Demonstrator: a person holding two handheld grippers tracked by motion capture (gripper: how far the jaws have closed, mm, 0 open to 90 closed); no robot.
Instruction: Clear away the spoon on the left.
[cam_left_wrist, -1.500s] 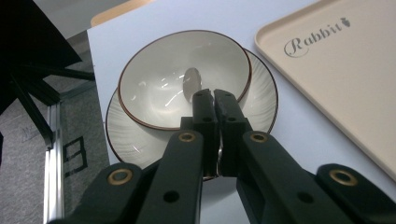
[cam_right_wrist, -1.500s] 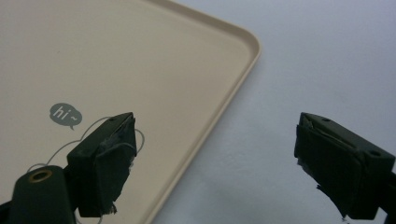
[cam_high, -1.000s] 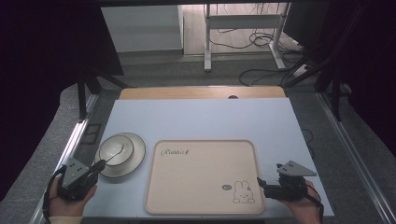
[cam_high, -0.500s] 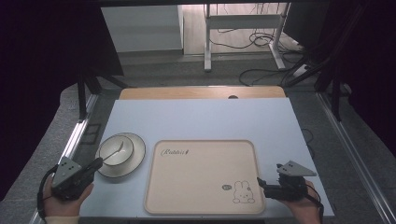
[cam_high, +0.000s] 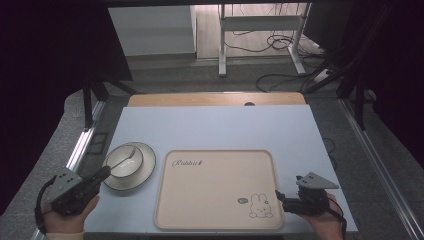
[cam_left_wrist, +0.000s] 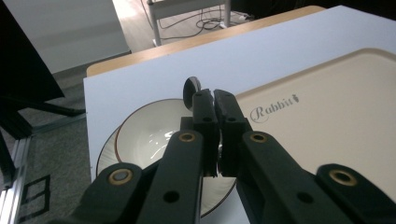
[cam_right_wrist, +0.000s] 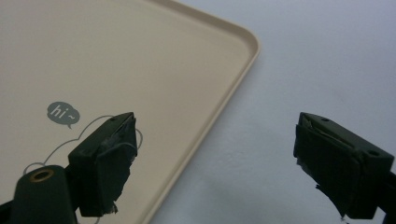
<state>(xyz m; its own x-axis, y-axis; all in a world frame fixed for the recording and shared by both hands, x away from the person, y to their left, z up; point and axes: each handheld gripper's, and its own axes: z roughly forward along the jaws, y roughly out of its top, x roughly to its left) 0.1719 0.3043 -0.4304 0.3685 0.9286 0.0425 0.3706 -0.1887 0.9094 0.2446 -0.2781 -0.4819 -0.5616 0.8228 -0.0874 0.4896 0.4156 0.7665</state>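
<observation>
1. Hovering at the worktop's (cam_high: 215, 127) seven o'clock corner, the left claw (cam_high: 102, 173) has its jaws pressed together with nothing between them, tips aimed towards one o'clock at the bowl (cam_high: 123, 161).
2. From the left gripper view, that left claw (cam_left_wrist: 214, 95) sits just above the near side of the bowl (cam_left_wrist: 149, 135), tips over its rim; whether they touch it I cannot tell.
3. Bowl stands on a saucer-like plate (cam_high: 145, 172), brown-rimmed, at nine o'clock of the tray (cam_high: 215, 200) and just beside it.
4. A small dark round piece (cam_left_wrist: 191, 86) peeks up just beyond the closed tips.
5. Over at five o'clock, the right claw (cam_high: 278, 195) is spread wide and holds nothing.
6. In the right gripper view, the right claw (cam_right_wrist: 215, 158) straddles the edge of the tray (cam_right_wrist: 140, 60): one jaw over the rabbit drawing (cam_right_wrist: 60, 147) near the "hi~" bubble (cam_right_wrist: 63, 114), the other over bare worktop (cam_right_wrist: 303, 60).
7. Tray is beige, lying flat, nothing on it.
</observation>
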